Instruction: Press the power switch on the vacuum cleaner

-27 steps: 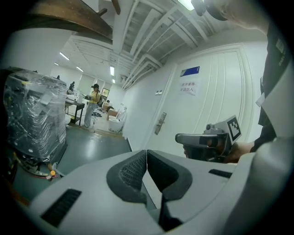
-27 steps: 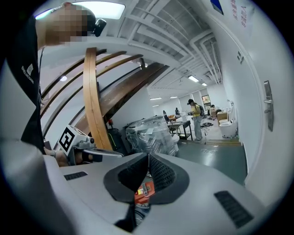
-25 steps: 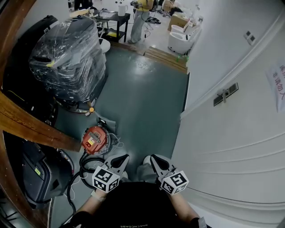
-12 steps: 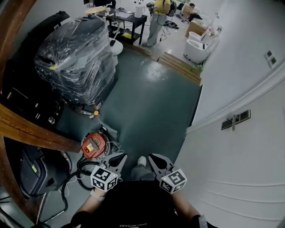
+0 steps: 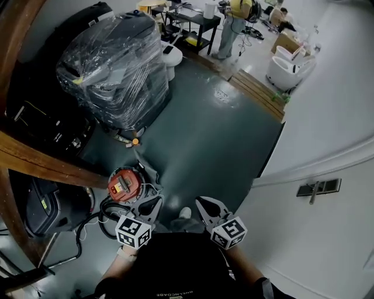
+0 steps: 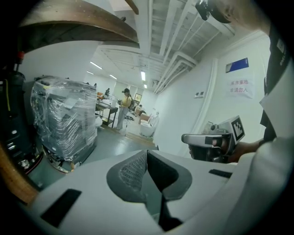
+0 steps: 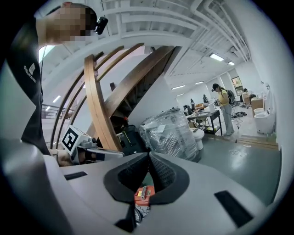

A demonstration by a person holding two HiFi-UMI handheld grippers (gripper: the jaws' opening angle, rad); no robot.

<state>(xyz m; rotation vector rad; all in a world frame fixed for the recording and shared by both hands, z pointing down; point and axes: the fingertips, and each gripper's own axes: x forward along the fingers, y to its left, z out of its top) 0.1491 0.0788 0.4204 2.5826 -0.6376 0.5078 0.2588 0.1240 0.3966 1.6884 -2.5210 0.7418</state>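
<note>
The vacuum cleaner (image 5: pixel 124 184) is a round red-orange unit on the dark floor at lower left, with a black hose (image 5: pixel 108 213) coiled beside it. My left gripper (image 5: pixel 155 202) hovers just right of it, jaws shut and holding nothing. My right gripper (image 5: pixel 202 203) is held level with the left one, about a hand's width further right, also shut and holding nothing. In the right gripper view the vacuum cleaner (image 7: pixel 144 195) shows through the gap below the closed jaws. I cannot make out the power switch.
A plastic-wrapped stack (image 5: pixel 117 64) stands ahead on the left. A curved wooden beam (image 5: pixel 41 163) and a black machine (image 5: pixel 47 207) close off the left side. A white wall (image 5: pixel 327 146) runs along the right. A person (image 5: pixel 234 17) stands far back by a table.
The head view has swung left and forward, so the wall takes up less of the frame. The vacuum cleaner now lies closer to the left gripper. Both grippers stay shut.
</note>
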